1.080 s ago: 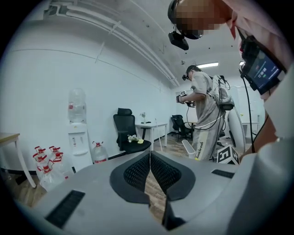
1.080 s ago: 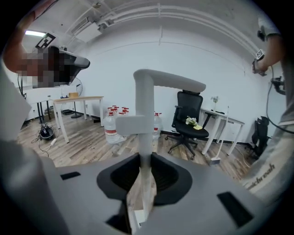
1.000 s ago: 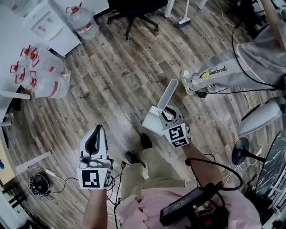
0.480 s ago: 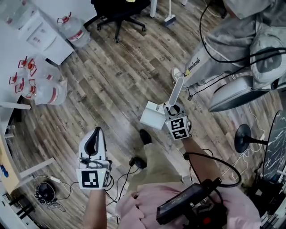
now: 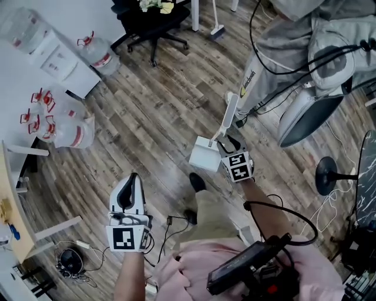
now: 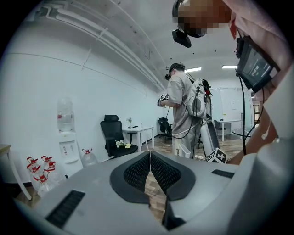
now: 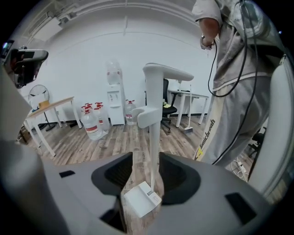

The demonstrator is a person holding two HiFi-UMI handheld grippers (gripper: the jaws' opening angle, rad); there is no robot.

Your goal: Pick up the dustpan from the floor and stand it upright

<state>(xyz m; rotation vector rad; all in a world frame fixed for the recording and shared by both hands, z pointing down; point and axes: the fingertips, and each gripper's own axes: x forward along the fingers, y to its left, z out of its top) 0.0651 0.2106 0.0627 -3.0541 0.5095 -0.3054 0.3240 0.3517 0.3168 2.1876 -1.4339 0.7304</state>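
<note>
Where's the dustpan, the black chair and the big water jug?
dustpan [image 5: 204,159]: head view, on its white pan.
black chair [image 5: 170,16]: head view, on its seat.
water jug [image 5: 98,54]: head view, on its clear body.

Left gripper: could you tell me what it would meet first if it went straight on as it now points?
Nothing near: the left gripper aims over open wooden floor. First in line looks like the white table beside the black office chair, though depth is unclear.
</note>
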